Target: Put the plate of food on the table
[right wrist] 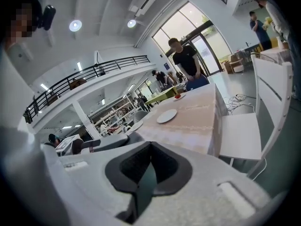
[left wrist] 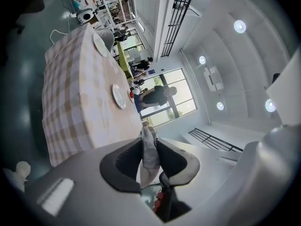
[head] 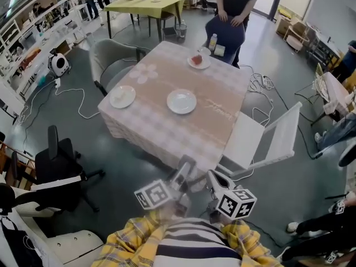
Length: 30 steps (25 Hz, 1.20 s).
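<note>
Three round white plates sit on the square table (head: 167,132) with its pink-and-beige checked cloth: the left-hand plate (head: 122,96) near the left edge, the centre plate (head: 181,101), both bare, and the far plate (head: 198,60) carrying red food. Short of the near edge, the left gripper (left wrist: 149,142) is clamped on the thin pale rim of a held plate (left wrist: 148,161), seen edge-on, with red bits below it. The right gripper (right wrist: 148,154) has its jaws together, nothing between them. A white chair (head: 261,141) stands at the table's right.
</note>
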### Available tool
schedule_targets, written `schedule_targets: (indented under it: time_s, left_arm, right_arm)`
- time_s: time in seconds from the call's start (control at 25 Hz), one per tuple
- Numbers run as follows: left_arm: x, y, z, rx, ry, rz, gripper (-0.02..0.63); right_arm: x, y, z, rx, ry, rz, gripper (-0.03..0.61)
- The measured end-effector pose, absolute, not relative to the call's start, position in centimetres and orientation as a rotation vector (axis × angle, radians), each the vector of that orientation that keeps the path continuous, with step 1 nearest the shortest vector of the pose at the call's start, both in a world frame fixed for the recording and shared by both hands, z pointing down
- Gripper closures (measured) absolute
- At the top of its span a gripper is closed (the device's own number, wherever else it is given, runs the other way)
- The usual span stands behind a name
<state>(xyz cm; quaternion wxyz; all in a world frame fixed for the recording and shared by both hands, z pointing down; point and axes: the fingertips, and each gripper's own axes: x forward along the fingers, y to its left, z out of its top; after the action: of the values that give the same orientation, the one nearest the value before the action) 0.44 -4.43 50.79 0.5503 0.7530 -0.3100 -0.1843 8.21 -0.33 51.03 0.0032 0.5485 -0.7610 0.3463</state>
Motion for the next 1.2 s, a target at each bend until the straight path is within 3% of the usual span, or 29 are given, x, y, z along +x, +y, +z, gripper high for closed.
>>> schedule_targets:
  time_s: [1.2]
  left_arm:
    - [4.1, -25.1, 53.6, 1.658, -0.991, -0.509, 0.528]
  right_arm:
    - [10.6, -23.5, 52.6, 1.421, -2.437, 0.921, 0.581]
